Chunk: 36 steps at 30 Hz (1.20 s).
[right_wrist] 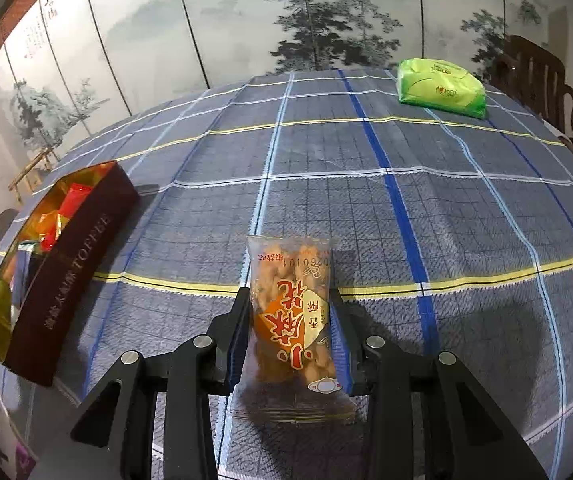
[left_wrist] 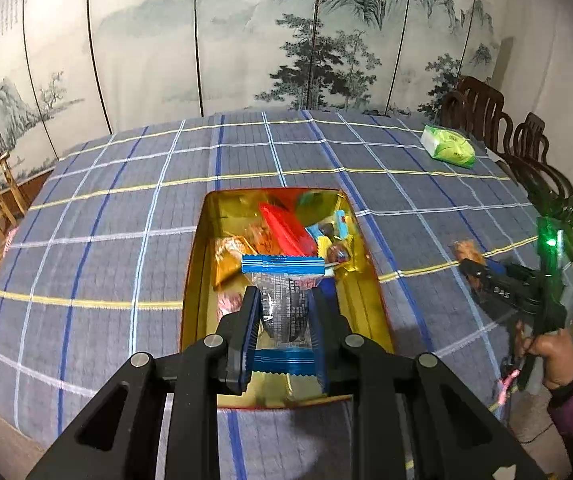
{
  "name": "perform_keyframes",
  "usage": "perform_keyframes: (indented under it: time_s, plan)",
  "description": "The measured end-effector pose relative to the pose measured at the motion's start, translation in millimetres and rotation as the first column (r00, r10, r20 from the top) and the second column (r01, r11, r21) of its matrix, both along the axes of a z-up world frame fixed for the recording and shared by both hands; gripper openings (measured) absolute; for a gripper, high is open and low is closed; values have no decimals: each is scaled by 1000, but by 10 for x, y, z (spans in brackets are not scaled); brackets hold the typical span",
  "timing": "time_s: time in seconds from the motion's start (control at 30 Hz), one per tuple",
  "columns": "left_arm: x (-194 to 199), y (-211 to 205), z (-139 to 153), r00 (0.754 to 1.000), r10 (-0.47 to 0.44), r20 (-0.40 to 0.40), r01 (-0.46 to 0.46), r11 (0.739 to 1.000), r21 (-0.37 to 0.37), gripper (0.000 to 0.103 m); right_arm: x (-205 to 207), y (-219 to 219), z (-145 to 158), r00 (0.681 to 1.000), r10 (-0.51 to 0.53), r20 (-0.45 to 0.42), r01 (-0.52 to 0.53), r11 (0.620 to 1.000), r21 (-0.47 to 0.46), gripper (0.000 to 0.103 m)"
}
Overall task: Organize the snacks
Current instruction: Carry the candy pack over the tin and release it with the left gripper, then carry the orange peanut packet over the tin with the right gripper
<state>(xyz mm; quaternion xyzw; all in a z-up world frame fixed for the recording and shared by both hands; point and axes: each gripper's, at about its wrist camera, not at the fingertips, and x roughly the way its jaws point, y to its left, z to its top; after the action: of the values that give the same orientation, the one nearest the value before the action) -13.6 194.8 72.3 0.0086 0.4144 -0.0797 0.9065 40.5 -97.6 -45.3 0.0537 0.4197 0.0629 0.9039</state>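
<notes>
- An open rectangular tin (left_wrist: pixel 360 256), lined in reflective gold and dark maroon on the outside, is seen on the surface (left_wrist: pixel 126 208); the word "TOFFEE" is printed along its outer wall in the right wrist view.
- The tin is found partly filled with loose wrapped snacks: a red packet (left_wrist: pixel 282 228), a gold foil packet (left_wrist: pixel 226 260), and small pale-blue wrapped pieces at the far right; several others are too blurred to be identified.
- The left tool (left_wrist: pixel 284 312) is pinched on a clear crinkled snack packet with blue serrated end seals (left_wrist: pixel 284 266), which is held directly above the tin's near half.
- The right tool (right_wrist: pixel 290 320) is clamped on a transparent packet of golden-brown fried pieces (right_wrist: pixel 292 312), printed with an orange-and-red label; it is held above the surface, to the right of the tin and apart from it.
- The surface is covered in a woven grey-blue cloth crossed by blue, white and yellow lines.
- A soft green tissue pack (right_wrist: pixel 442 88) is noted at the far right of the surface, well apart from the tin.
- A hand (left_wrist: pixel 554 356) with a purple sleeve is seen gripping the right tool's handle.
</notes>
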Motion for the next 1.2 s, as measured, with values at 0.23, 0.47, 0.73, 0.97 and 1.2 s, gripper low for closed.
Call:
perform_keyframes:
  time_s: [0.23,0.47,0.73,0.97,1.2]
  plan:
    - [224,-11,-101,1000,1,31,-2,999,45,21,8,-12,-1,1000,-26,1,26,1000,-2,37]
    - [403,-23,-215,999,11,47,-16,995,93,21,8,7,-3,1000,-25,5,25,999,-20,37]
    - [402,-62,-213,997,12,77,-21,993,119,22,1,28,-1,1000,-28,3,28,999,-37,37]
    - [363,-37,-198,996,38,79,-47,992,119,23,5,47,4,1000,-30,3,30,999,-43,37]
    - [278,-9,-151,990,85,112,-101,984,147,46,8,41,5,999,-34,-4,34,999,-40,37]
